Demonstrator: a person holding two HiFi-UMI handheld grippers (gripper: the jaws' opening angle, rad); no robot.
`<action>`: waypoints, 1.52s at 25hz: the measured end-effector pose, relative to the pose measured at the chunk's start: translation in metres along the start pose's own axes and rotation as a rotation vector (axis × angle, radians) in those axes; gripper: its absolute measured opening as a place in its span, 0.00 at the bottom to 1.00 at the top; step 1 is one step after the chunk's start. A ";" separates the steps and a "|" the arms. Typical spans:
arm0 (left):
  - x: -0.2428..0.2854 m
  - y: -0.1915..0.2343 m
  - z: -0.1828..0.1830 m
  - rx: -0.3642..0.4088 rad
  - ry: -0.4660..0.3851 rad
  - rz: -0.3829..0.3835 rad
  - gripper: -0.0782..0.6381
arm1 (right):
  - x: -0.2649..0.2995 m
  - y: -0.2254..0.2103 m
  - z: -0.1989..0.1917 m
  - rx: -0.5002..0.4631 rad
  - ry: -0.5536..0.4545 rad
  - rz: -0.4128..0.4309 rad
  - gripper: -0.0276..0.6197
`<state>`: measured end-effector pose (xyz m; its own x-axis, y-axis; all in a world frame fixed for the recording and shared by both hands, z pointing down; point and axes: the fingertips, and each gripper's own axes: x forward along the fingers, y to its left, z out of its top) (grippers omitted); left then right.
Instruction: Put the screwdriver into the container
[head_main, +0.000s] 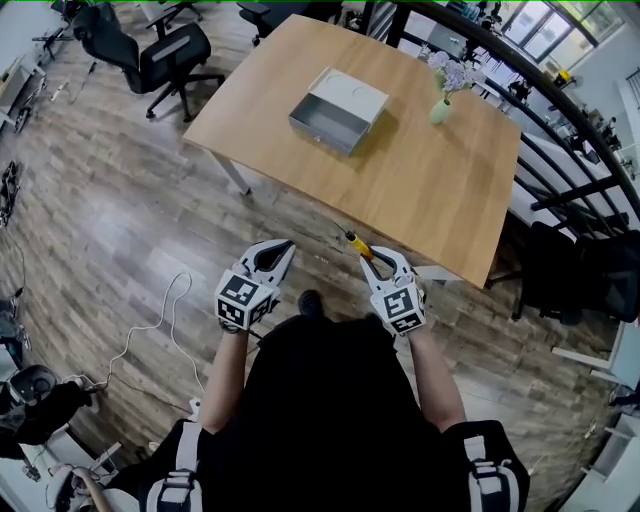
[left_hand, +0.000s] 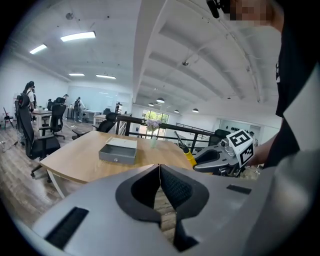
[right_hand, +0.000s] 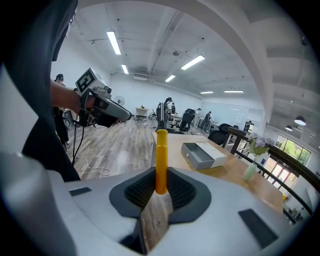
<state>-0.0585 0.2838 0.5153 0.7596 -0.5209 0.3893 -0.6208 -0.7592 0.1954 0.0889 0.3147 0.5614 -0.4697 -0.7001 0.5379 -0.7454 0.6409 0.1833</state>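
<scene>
My right gripper (head_main: 377, 262) is shut on a yellow-handled screwdriver (head_main: 358, 246), whose shaft points up and forward toward the table; its handle (right_hand: 161, 160) rises between the jaws in the right gripper view. The container (head_main: 339, 109), a grey open drawer box, sits on the wooden table (head_main: 420, 190) well ahead of both grippers, also seen as the grey box (right_hand: 202, 154) and box (left_hand: 118, 150). My left gripper (head_main: 281, 250) is shut with nothing in it, held beside the right one above the floor; its jaws meet in the left gripper view (left_hand: 159, 177).
A small vase of flowers (head_main: 445, 95) stands on the table right of the box. Black office chairs (head_main: 150, 50) stand at the far left, a railing (head_main: 560, 130) runs behind the table, and a white cable (head_main: 150, 320) lies on the wood floor.
</scene>
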 end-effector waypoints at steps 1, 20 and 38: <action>-0.001 0.001 -0.001 0.001 -0.001 -0.004 0.14 | 0.001 0.001 -0.001 0.003 0.005 -0.004 0.17; -0.019 0.026 -0.014 -0.088 -0.010 0.019 0.14 | 0.024 0.010 0.013 -0.026 0.034 0.021 0.17; 0.020 0.072 0.039 -0.082 -0.024 0.172 0.14 | 0.093 -0.074 0.058 -0.082 -0.054 0.138 0.17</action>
<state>-0.0805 0.2030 0.5022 0.6444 -0.6502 0.4023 -0.7551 -0.6242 0.2006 0.0730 0.1840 0.5499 -0.5913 -0.6182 0.5179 -0.6318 0.7542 0.1788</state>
